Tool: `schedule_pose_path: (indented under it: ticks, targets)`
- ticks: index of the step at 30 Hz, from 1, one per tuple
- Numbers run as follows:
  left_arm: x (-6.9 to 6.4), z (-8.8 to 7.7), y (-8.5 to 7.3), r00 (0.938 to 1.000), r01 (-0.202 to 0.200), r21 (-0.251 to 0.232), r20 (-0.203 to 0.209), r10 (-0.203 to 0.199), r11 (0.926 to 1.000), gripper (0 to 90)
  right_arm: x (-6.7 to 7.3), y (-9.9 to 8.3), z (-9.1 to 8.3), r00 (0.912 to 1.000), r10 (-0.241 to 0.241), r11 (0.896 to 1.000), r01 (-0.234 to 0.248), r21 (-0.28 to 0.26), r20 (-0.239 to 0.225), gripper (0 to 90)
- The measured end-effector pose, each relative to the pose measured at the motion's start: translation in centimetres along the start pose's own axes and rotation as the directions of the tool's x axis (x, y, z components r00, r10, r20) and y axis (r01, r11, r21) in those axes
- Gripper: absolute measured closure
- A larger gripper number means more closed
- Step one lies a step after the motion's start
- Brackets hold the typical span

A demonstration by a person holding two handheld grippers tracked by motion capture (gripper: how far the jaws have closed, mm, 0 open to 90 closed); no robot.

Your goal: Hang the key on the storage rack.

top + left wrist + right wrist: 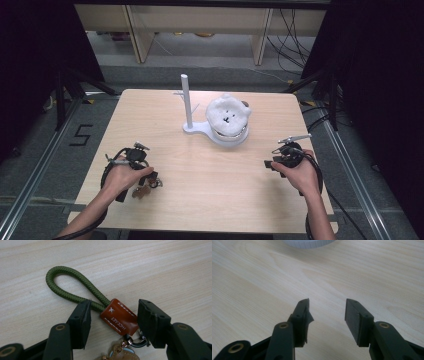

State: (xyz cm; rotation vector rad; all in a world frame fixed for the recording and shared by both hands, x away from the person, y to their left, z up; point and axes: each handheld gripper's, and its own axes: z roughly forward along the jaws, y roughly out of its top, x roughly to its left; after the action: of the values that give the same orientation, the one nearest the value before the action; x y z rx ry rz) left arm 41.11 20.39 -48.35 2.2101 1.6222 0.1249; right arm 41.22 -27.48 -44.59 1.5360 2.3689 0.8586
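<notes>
A keychain lies on the wooden table, with an olive-green cord loop, a brown leather tag and metal rings below the tag. My left gripper stands open astride it: the tag lies between the jaws, and neither pad presses on it. From above, the left gripper is at the table's front left, with the keychain under its tips. My right gripper is open over bare wood with nothing between its jaws. The high view has the right gripper at the front right.
A white stand with an upright post sits at the table's middle rear. A white fluffy plush rests on its round base, whose edge appears ahead of the right jaws. Black frames and cables flank the table.
</notes>
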Motion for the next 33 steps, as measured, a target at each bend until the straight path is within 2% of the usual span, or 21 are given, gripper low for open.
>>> schedule_pose_path:
  ticks: [4,6,10,12,13,17,20,21,24,25,27,31,32,33]
  targets:
    - [-0.03,0.14,0.3,0.9999,-0.009,0.015,-0.005,0.009,0.9998,44.3,-0.01,0.06,0.0,1.0,0.001,1.0,-0.001,-0.003,-0.001,55.6]
    - [0.08,0.16,0.46,0.9998,-0.018,0.017,0.012,0.018,0.9997,45.1,0.0,0.09,-0.02,1.0,0.001,1.0,-0.001,-0.004,-0.002,55.6]
    - [0.03,0.11,0.63,0.9999,-0.008,0.009,0.015,0.008,0.9999,44.4,-0.08,0.08,-0.08,1.0,0.003,1.0,-0.003,0.002,-0.001,55.5]
    - [0.13,0.1,0.74,0.9998,-0.017,0.023,0.013,0.016,0.9996,43.7,-0.12,0.05,-0.13,1.0,0.001,1.0,-0.001,0.009,0.002,55.5]
    - [0.12,0.19,0.76,0.9998,-0.015,0.022,0.013,0.015,0.9997,43.3,-0.34,0.02,-0.01,0.9997,-0.012,1.0,0.012,0.009,0.02,55.5]
    - [-0.06,0.3,0.85,0.9998,-0.014,0.027,0.013,0.014,0.9995,42.4,-0.26,-0.05,0.07,1.0,-0.005,1.0,0.005,0.005,0.006,55.5]
    - [-0.2,0.44,0.77,0.9996,-0.029,0.04,0.001,0.029,0.9988,44.3,-0.26,-0.08,0.12,0.9999,-0.013,1.0,0.013,-0.005,-0.001,55.4]
    - [-0.24,0.42,0.73,0.9993,-0.036,0.044,-0.005,0.036,0.9984,45.4,-0.32,-0.07,0.17,0.9998,-0.011,1.0,0.011,0.001,-0.017,55.4]
    - [-0.21,0.41,0.7,0.999,-0.042,0.062,-0.015,0.043,0.9972,47.4,-0.3,-0.1,0.13,0.9999,-0.011,1.0,0.011,0.0,-0.008,55.4]
    - [-0.45,0.39,0.64,0.9991,-0.03,0.062,-0.027,0.031,0.9977,49.9,-0.33,-0.11,0.15,0.9999,-0.012,1.0,0.012,0.0,-0.004,55.4]
    - [-0.47,0.36,0.61,0.9963,-0.07,0.071,-0.044,0.073,0.995,54.6,-0.32,-0.15,0.1,0.9999,-0.013,1.0,0.013,-0.004,-0.004,55.4]
    - [-0.5,0.35,0.59,0.9897,-0.133,0.073,-0.046,0.136,0.9885,60.9,-0.32,-0.19,0.1,0.9999,-0.014,1.0,0.014,0.002,-0.004,55.4]
    - [-0.5,0.33,0.56,0.9865,-0.153,0.073,-0.046,0.157,0.9855,63.6,-0.45,-0.26,0.13,0.9995,-0.026,1.0,0.026,0.005,0.016,55.4]
    - [-0.55,0.32,0.48,0.9859,-0.159,0.071,-0.042,0.162,0.9848,64.8,-0.29,-0.24,0.04,1.0,-0.006,1.0,0.006,0.002,-0.003,55.4]
